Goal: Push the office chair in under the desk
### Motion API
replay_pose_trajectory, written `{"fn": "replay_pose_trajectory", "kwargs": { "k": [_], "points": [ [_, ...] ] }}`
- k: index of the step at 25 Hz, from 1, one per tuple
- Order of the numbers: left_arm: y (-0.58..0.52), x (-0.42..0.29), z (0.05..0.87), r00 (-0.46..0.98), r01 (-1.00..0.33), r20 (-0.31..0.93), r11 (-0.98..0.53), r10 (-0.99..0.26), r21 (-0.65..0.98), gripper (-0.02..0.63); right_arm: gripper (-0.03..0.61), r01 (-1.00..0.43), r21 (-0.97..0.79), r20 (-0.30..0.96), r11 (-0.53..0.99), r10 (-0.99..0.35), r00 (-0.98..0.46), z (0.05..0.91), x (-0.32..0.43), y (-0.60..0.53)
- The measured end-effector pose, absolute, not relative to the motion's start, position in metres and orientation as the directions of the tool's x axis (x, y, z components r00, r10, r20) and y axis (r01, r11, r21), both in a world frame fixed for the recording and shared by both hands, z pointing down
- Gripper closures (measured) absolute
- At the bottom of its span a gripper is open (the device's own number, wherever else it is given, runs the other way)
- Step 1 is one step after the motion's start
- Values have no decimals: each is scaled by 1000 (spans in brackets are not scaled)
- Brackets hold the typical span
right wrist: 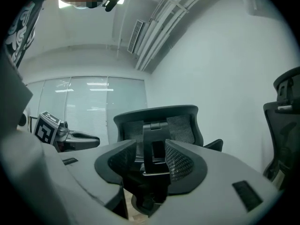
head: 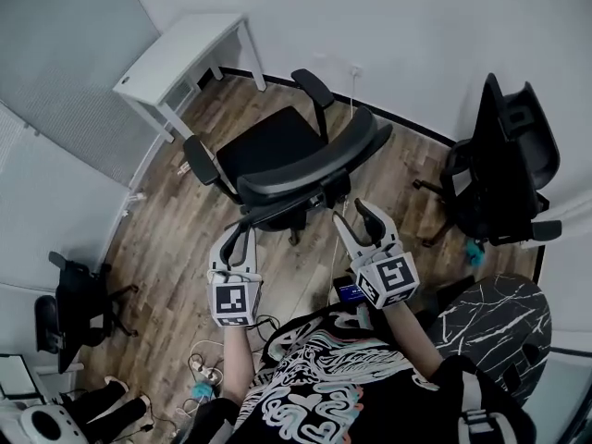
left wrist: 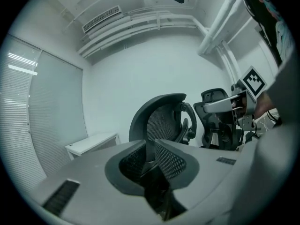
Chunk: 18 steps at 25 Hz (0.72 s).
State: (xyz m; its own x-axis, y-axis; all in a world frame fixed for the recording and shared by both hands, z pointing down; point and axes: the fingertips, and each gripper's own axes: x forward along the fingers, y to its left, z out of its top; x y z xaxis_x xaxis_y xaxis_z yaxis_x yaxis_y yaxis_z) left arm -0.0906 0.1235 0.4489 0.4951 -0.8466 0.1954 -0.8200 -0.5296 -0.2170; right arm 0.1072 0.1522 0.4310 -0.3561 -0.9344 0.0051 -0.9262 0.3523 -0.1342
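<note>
Noting the office chair (head: pixel 277 151) mid-room on the wood floor (head: pixel 176 239), well apart from the white desk (head: pixel 180 54) in the far left corner. Its seat points roughly at the desk. Its backrest (head: pixel 314 172) is turned to us, long axis running across our reach from near-left to far-right. We hold both grippers just behind that backrest, the left gripper (head: pixel 237 239) by its left end and the right gripper (head: pixel 359 220) by the central spine, neither clearly nearer. Both are released, jaws apart, nothing clamped; the backrest shows beyond the pads, not between them. We judge the push should go forward and leftward. A second chair (head: pixel 504 160) stands off to the right.
</note>
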Motion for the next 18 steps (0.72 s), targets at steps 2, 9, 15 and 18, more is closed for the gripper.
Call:
{"fn": "replay_pose_trajectory", "kwargs": {
  "k": [2,9,15,18],
  "points": [
    [122,-88,451,482,-822,201,-520,-853,-231,529,402,-925,-147,10,349,-935,-355,435,115,147],
    [123,-92,461,442,-818,246,-500,-863,-283,497,349,-908,-180,52,379,-918,-394,453,106,134],
    [112,-96,472,446,-805,280,-518,-850,-288,451,299,-915,-159,41,371,-923,-382,451,104,120],
    [109,-94,480,461,-782,319,-549,-828,-295,410,282,-913,-168,41,372,-923,-383,450,103,116]
  ]
}}
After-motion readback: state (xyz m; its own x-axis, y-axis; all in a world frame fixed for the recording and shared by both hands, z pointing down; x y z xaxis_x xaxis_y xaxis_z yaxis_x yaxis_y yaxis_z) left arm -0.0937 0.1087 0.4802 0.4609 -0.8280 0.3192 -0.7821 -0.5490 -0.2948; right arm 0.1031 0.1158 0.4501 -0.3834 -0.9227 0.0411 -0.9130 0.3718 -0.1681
